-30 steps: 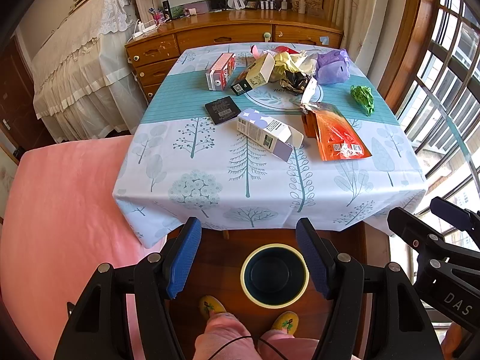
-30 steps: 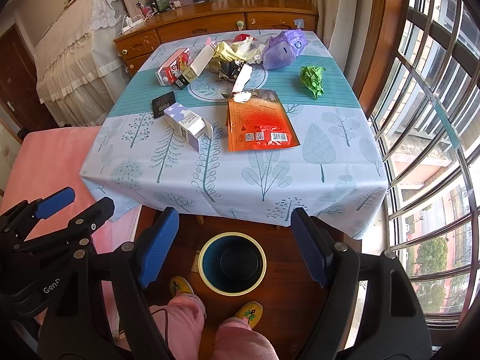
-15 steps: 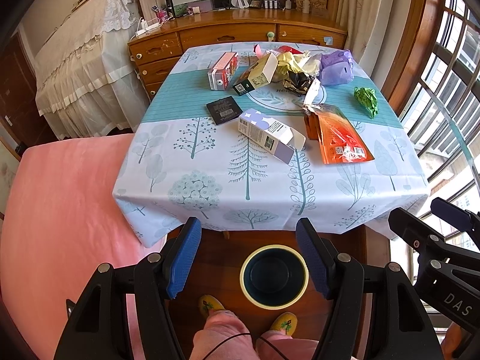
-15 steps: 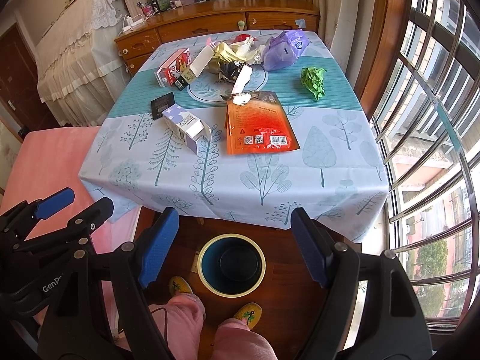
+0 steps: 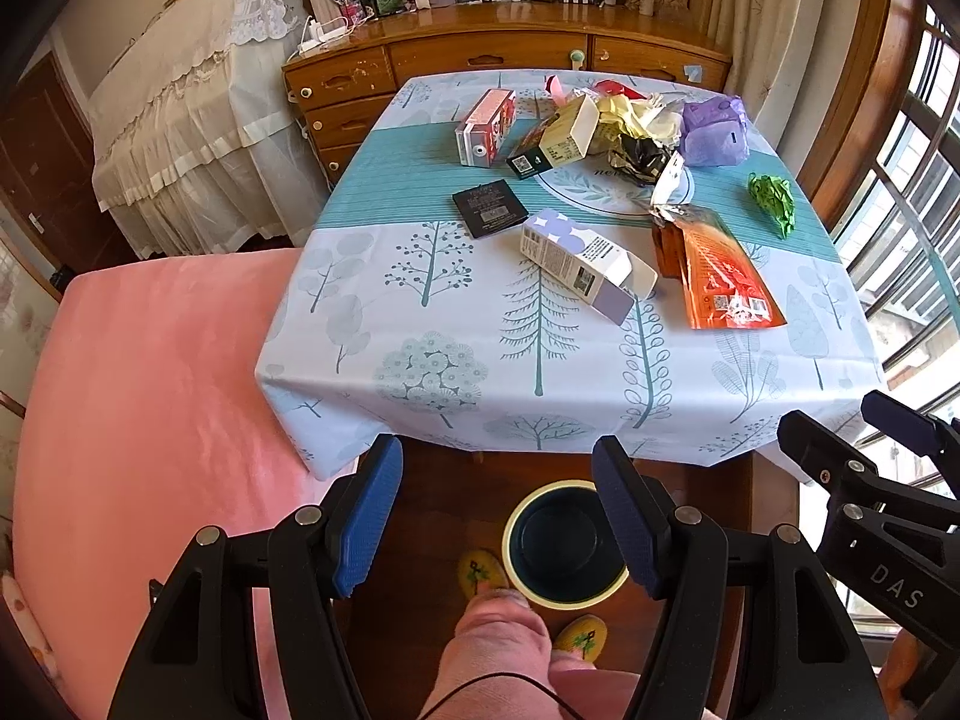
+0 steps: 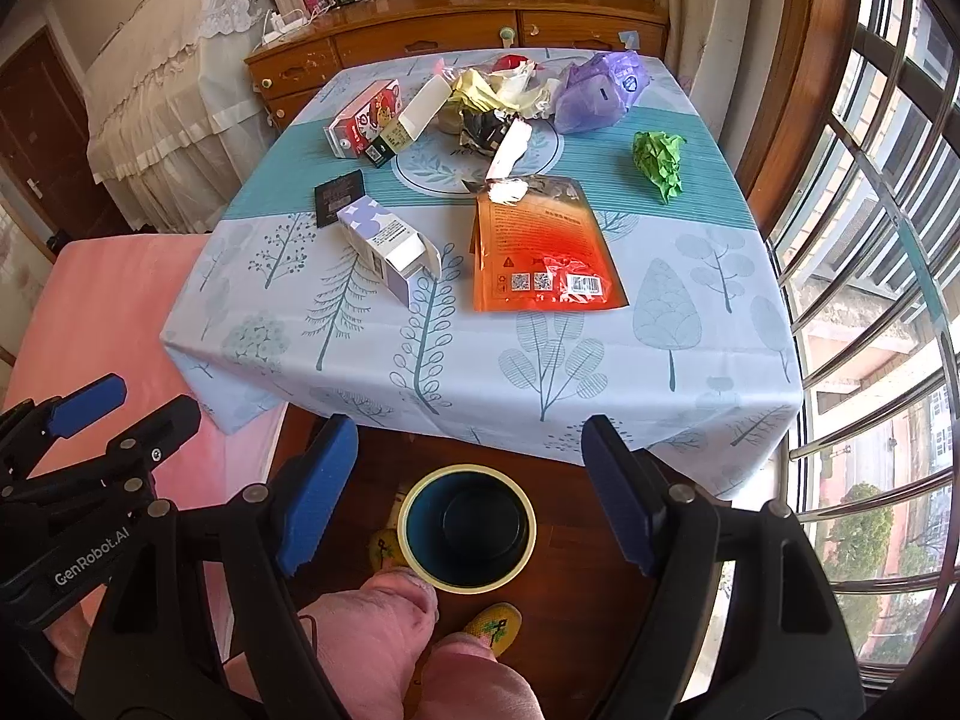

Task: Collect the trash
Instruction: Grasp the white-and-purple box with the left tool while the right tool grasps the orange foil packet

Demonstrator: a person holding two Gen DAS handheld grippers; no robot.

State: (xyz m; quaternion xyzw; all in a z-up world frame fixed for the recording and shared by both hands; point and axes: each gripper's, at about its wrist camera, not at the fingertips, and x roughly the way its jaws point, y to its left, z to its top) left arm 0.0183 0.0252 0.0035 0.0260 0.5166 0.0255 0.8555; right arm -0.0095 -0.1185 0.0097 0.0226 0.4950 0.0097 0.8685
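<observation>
Left wrist view: my left gripper (image 5: 498, 510) and right gripper (image 6: 468, 495) hang open and empty above the yellow-rimmed dark blue bin (image 5: 563, 543) on the floor. On the tree-print surface (image 5: 420, 324) lie, left to right, black square packet (image 5: 486, 207), purple-white carton (image 5: 585, 264), orange foil pouch (image 5: 723, 276), crumpled green paper (image 5: 773, 201).

The tablecloth (image 5: 420, 324) is pale blue, printed with grey-teal trees and crossed by a teal striped band; the pouch (image 6: 543, 252) is orange, fading to red; the crumpled paper (image 6: 660, 162) is bright green; the bag (image 6: 600, 90) is lilac; the bin (image 6: 467, 528) is dark blue inside with a pale yellow rim; the bedcover (image 5: 150, 390) is plain pink; the gripper pads (image 5: 367, 516) are blue on black frames.
</observation>
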